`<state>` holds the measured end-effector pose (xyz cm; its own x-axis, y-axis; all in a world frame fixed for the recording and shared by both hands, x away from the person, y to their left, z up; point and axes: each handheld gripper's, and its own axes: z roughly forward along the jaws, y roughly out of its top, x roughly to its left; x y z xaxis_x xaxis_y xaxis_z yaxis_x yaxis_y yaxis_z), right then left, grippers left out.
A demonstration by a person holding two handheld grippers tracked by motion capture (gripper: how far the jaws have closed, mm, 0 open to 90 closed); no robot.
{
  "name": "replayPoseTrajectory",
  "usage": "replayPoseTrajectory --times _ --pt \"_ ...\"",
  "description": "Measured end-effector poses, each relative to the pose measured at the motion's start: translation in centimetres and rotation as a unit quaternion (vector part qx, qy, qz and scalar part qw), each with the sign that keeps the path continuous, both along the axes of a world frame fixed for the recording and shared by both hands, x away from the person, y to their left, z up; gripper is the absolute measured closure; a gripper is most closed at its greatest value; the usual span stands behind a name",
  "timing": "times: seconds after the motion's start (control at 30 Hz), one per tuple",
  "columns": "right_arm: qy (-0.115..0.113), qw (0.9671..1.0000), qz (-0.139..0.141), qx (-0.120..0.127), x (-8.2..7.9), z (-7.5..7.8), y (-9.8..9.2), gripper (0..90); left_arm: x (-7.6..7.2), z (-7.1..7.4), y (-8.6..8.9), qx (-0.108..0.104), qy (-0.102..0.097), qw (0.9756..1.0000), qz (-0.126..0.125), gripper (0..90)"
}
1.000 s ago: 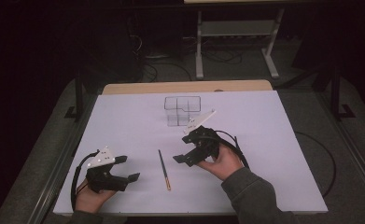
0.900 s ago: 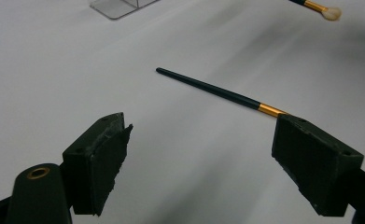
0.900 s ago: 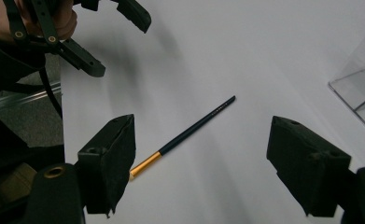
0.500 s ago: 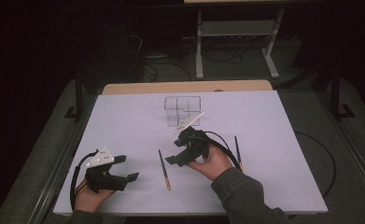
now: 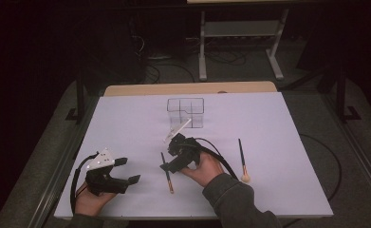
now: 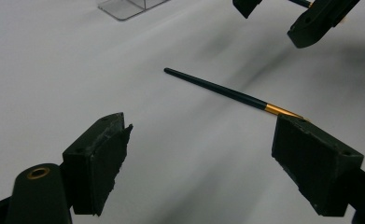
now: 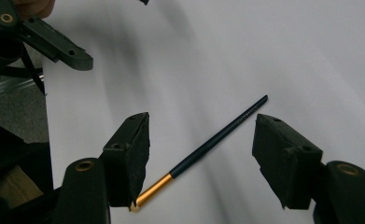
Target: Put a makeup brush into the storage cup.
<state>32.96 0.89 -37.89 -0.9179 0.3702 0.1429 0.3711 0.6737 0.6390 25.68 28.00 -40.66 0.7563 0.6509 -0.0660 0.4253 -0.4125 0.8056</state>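
Here the right claw (image 5: 170, 160) hovers over a thin brush (image 5: 167, 173) that lies flat on the white surface (image 5: 278, 123), near its front edge and between the two hands. In the right claw's own view the brush (image 7: 203, 150) sits between the jaws, which have just been closing yet stand clear of it on both sides; nothing is gripped. The left claw (image 5: 126, 171) rests released just to the left, its pads (image 6: 101, 158) wide apart, with the brush (image 6: 227, 91) lying beyond them. The brush is judged light and stiff: a slim dark handle, a gold ferrule (image 7: 155, 188) and a tip largely hidden behind the jaw. Lying flush on the sheet, the smooth round handle may roll or slip aside when pinched, so the pads should close squarely across it and low to the surface. The dark handle just above the ferrule seems the best hold, being near the balance point and clear of the soft, easily bent tip. A second brush (image 5: 242, 159) lies well apart to the right, and a clear divided box (image 5: 186, 113) stands farther back.
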Motion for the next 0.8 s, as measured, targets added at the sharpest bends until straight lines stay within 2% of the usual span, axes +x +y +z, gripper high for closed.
replayPoseTrajectory --times 0.17,0.27,0.4,0.63,0.8 --pt "0.006 1.0000 -0.006 -0.002 0.1 -0.5 0.4 37.6 0.0 0.0 0.1 -0.001 0.000 1.0000 0.005 17.3" --pt "0.009 0.9998 -0.010 -0.014 0.1 -0.8 0.7 38.6 0.0 0.1 0.0 -0.003 0.000 1.0000 0.006 17.3" --pt "0.011 0.9997 -0.012 -0.018 0.0 -1.1 0.9 42.7 0.0 0.0 0.0 -0.004 -0.001 1.0000 0.004 17.3" --pt "0.029 0.9989 -0.024 -0.028 -0.1 -2.0 1.3 45.4 0.1 0.0 0.0 -0.002 0.000 1.0000 0.004 17.3" --pt "0.034 0.9987 -0.020 -0.032 0.0 -2.6 1.7 46.7 0.2 -0.1 0.1 -0.003 0.001 1.0000 0.003 17.3"
